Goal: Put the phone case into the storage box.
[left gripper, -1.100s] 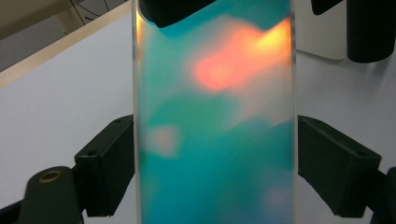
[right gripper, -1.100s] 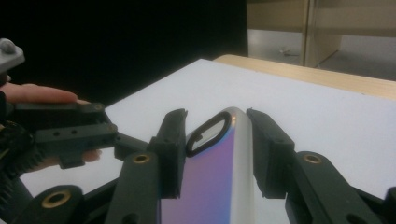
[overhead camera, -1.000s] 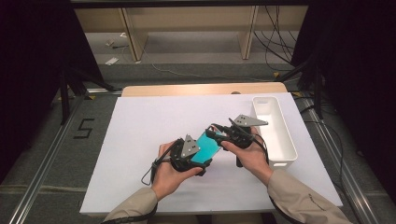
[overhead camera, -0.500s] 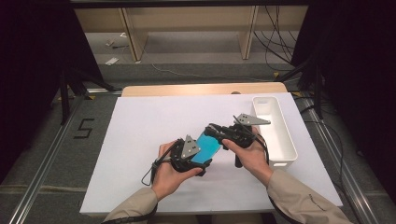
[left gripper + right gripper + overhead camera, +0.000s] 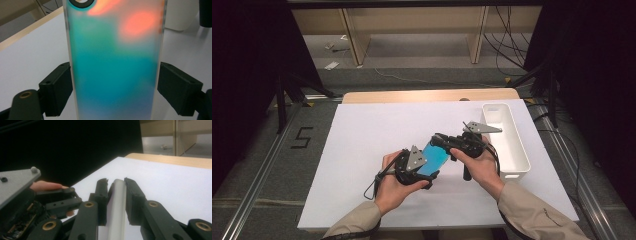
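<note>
Phone case (image 5: pixel 435 157), teal with an orange glow near its top, sits between my two grippers at the lower middle of the high view, above the white sheet (image 5: pixel 362 145) that covers the table. My left gripper (image 5: pixel 424 172) grasps it across its width: in the left gripper view the case (image 5: pixel 115 62) fills the middle of the frame from bottom to top, with one black pad (image 5: pixel 58 90) pressed to its left edge and the other pressed to its right edge, and a dark ring (image 5: pixel 82 2) shows at the case's upper left corner. My right gripper (image 5: pixel 439 141) meets the case's far end, just right of centre in the high view, and its jaws have just been closing; in the right gripper view they stand nearly together around a pale rounded edge (image 5: pixel 117 202) that runs up the middle of the frame, which I take for the rim of the case, and the pads touch it on both sides. My left gripper (image 5: pixel 22 202) also shows at the lower left of that view, with a fingertip behind it. A white tray (image 5: pixel 512 145) lies on the sheet at the right of the high view, just beyond my right hand (image 5: pixel 479 162), and my left hand (image 5: pixel 394 182) is at the lower middle
</note>
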Motion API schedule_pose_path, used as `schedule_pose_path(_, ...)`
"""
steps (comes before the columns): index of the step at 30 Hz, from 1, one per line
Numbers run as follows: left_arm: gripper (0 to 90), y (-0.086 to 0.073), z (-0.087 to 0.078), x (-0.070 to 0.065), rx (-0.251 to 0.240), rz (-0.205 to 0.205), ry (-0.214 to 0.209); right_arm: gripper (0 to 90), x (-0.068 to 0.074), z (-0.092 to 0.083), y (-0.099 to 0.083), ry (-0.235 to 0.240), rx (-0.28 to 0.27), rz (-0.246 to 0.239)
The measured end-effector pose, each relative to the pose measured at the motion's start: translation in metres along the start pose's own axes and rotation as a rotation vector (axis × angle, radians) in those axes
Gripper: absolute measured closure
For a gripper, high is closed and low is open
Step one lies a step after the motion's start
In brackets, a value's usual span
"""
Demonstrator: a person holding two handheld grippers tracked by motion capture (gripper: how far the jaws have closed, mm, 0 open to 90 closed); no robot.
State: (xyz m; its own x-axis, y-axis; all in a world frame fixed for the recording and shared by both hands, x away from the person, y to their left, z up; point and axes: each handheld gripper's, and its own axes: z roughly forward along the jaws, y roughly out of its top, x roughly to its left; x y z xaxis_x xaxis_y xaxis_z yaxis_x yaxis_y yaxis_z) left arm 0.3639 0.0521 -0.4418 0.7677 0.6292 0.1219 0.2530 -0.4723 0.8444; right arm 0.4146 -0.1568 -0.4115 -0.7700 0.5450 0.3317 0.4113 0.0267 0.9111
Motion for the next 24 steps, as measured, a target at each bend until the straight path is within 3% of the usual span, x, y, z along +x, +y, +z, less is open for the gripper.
schedule_pose_path(3,16.6,0.001,0.000,-0.001,-0.016,0.009,0.005,77.1,0.000,-0.001,0.001,0.012,-0.005,0.027)
schedule_pose_path(5,20.1,0.002,-0.003,0.000,-0.035,0.009,0.004,80.4,0.001,-0.004,0.004,0.052,-0.014,0.076)
schedule_pose_path(7,18.1,0.004,-0.006,0.003,-0.062,-0.015,-0.004,80.4,0.004,-0.005,0.006,0.043,-0.020,0.028)
schedule_pose_path(8,16.5,0.004,-0.007,0.004,-0.069,-0.018,-0.005,80.4,0.005,-0.006,0.009,0.083,-0.035,0.065)
schedule_pose_path(9,15.6,0.005,-0.009,0.005,-0.076,-0.023,-0.008,80.4,0.006,-0.007,0.010,0.095,-0.045,0.070)
schedule_pose_path(15,12.3,0.004,-0.014,0.009,-0.108,-0.054,-0.023,80.4,0.016,-0.013,0.023,0.077,-0.042,-0.060)
schedule_pose_path(24,9.9,0.002,-0.016,0.014,-0.112,-0.070,-0.026,80.4,0.016,-0.016,0.026,0.054,0.017,-0.172)
